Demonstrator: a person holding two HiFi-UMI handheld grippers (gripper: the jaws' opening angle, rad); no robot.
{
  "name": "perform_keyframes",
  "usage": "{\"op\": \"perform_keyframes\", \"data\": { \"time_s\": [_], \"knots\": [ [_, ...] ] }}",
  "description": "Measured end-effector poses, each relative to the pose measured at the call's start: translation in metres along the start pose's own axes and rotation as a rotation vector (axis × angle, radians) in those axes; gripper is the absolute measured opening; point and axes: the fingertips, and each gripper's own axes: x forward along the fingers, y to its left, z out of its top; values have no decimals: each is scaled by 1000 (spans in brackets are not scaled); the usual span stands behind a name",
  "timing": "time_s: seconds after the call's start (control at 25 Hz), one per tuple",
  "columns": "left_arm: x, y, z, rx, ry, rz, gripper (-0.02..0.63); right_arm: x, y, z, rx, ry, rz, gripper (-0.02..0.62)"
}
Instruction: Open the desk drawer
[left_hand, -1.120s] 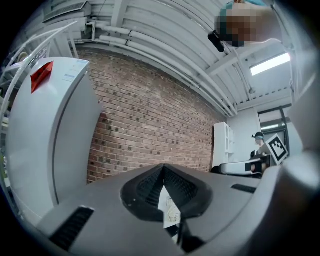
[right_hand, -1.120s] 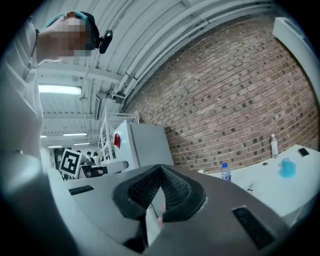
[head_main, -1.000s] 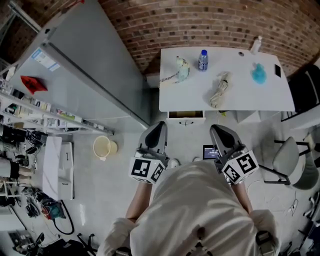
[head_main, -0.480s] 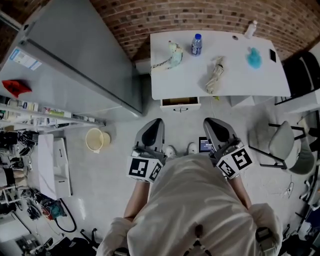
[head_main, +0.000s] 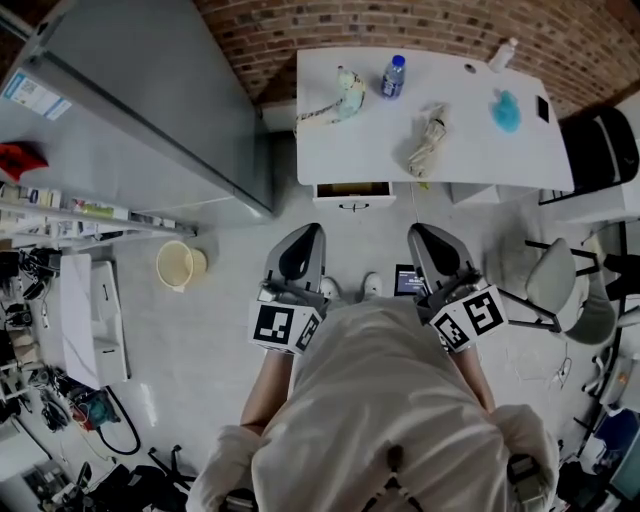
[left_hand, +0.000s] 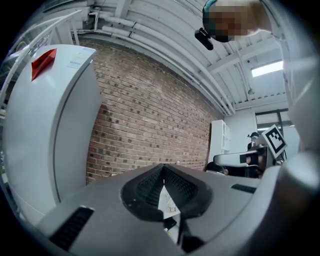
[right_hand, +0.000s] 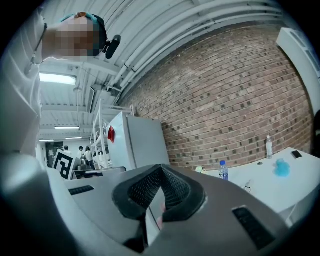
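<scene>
The left gripper (head_main: 306, 235) and right gripper (head_main: 428, 238) are both clenched on nothing, well apart from the one drawer (head_main: 352, 189), which sits a crack open under the left end of the desk (head_main: 480, 160). Reaching its single handle (head_main: 352, 206) with the jaws closed would likely only bump it. A hard tug could topple the two bottles on top, the blue-capped bottle (head_main: 392, 76) and the white bottle (head_main: 503, 54).
</scene>
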Motion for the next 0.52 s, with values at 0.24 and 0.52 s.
{"op": "perform_keyframes", "data": {
  "time_s": [0.24,0.52],
  "knots": [
    [1,0,-3,9,9,-8,8,-6,-5,-3,21,0,-27,25],
    [7,-9,-4,16,3,-9,8,-11,-14,-3,31,-4,-35,25]
  ]
}}
